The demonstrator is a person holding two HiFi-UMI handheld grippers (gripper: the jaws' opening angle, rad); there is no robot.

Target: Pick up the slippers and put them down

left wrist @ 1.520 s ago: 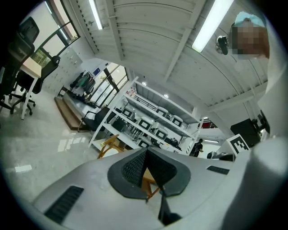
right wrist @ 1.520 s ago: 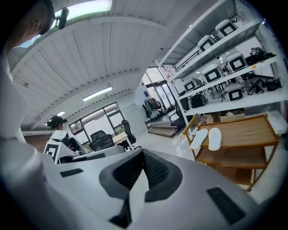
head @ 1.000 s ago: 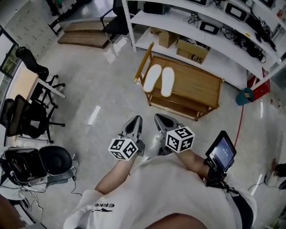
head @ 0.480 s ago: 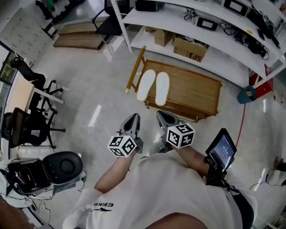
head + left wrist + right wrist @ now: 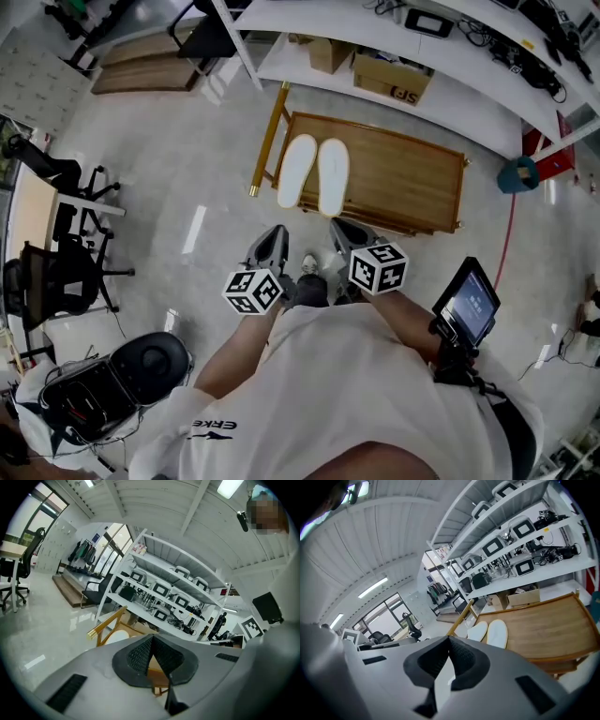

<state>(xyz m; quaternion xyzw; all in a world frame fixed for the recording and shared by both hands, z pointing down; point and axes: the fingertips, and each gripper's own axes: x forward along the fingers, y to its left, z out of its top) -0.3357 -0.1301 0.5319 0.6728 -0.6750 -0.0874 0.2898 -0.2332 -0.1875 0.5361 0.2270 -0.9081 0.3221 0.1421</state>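
Two white slippers (image 5: pixel 297 171) lie side by side on the wooden surface (image 5: pixel 403 178), at its 9 o'clock end. They are at 12 o'clock from both hand-held grippers, well apart from them. The left hand-held gripper (image 5: pixel 273 246) has its jaws pressed together on nothing. The right hand-held gripper (image 5: pixel 348 234) is the same, squeezed together and empty.

white slippers (image 5: pixel 312 175), side by side, on wooden rack (image 5: pixel 412 178)

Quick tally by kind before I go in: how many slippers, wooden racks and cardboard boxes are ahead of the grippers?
White slippers: 2
Wooden rack: 1
Cardboard boxes: 2
Total: 5
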